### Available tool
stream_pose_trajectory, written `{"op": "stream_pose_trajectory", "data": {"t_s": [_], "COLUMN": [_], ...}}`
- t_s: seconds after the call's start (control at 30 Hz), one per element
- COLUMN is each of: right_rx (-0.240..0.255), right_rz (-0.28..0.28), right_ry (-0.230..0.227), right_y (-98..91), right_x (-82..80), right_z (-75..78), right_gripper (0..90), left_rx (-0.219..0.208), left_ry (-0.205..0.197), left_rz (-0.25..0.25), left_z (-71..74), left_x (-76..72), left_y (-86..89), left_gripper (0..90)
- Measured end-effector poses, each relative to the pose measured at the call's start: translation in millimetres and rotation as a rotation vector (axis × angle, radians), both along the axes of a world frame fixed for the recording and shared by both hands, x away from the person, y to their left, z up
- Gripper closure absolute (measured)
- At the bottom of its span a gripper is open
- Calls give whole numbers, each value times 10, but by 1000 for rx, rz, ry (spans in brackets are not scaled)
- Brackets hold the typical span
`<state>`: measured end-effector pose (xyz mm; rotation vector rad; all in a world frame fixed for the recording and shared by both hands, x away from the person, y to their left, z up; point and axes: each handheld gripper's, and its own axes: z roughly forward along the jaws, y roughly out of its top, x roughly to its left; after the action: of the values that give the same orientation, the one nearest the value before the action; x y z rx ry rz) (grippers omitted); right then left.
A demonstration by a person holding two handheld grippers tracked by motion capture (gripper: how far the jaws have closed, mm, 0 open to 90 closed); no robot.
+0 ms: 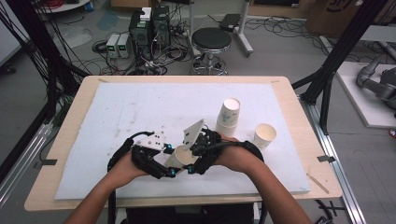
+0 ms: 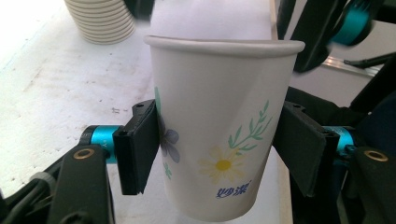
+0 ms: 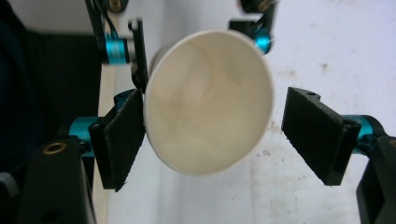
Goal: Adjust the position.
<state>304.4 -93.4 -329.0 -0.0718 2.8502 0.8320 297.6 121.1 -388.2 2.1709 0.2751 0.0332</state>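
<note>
Left gripper [image 2: 217, 144] has its 2 black jaws pressed against opposite sides of a white paper cup printed with a daisy, a purple flower and green sprigs [image 2: 219, 126], holding it clear of the white foam board [image 2: 51, 93] in the left gripper view; that view alone gives the printed side wall and the blue lettering near the base. Right gripper [image 3: 212, 137] looks straight into the cup's bare cream mouth, its left pad touching the rim while the right pad stands apart from it, so the jaws are spread and not clamped. From the high view the 2 grippers meet near the board's front edge, the left gripper [image 1: 161, 163] and right gripper [image 1: 196, 158] on either side of the tilted cup [image 1: 181, 157], each carried by a bare hand. Farther back on the board, a stack of white paper cups [image 1: 229, 116] stands upright, and a single white paper cup [image 1: 265, 135] stands just to its right. Beyond the light wooden table [image 1: 70, 116], a black round stool [image 1: 211, 39] sits on the grey floor among cables.
</note>
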Motion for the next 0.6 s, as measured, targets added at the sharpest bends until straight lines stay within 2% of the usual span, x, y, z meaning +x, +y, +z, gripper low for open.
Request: {"op": "stream_pose_trajectory", "data": {"t_s": [0.07, 0.2, 0.37, 0.5, 0.6], "right_rx": [73, 204, 353, 415, 455], "right_rz": [-25, -76, -188, -278, -321], "right_ry": [30, 44, 74, 67, 79], "right_y": [-84, -301, -630, -813, -908], "right_x": [11, 13, -3, -31, -65], "right_z": [31, 48, -99, -255, -363], "right_gripper": [224, 225, 225, 224, 224], "left_rx": [-14, -71, -128, -175, -200], "left_ry": [0, 4, -5, -22, -41], "left_rz": [20, 87, 162, 214, 246], "left_z": [-33, -124, -232, -282, -294], "left_x": [2, -4, -5, -11, -12], "left_y": [28, 107, 235, 322, 384], "left_gripper": [329, 324, 324, 324, 324]}}
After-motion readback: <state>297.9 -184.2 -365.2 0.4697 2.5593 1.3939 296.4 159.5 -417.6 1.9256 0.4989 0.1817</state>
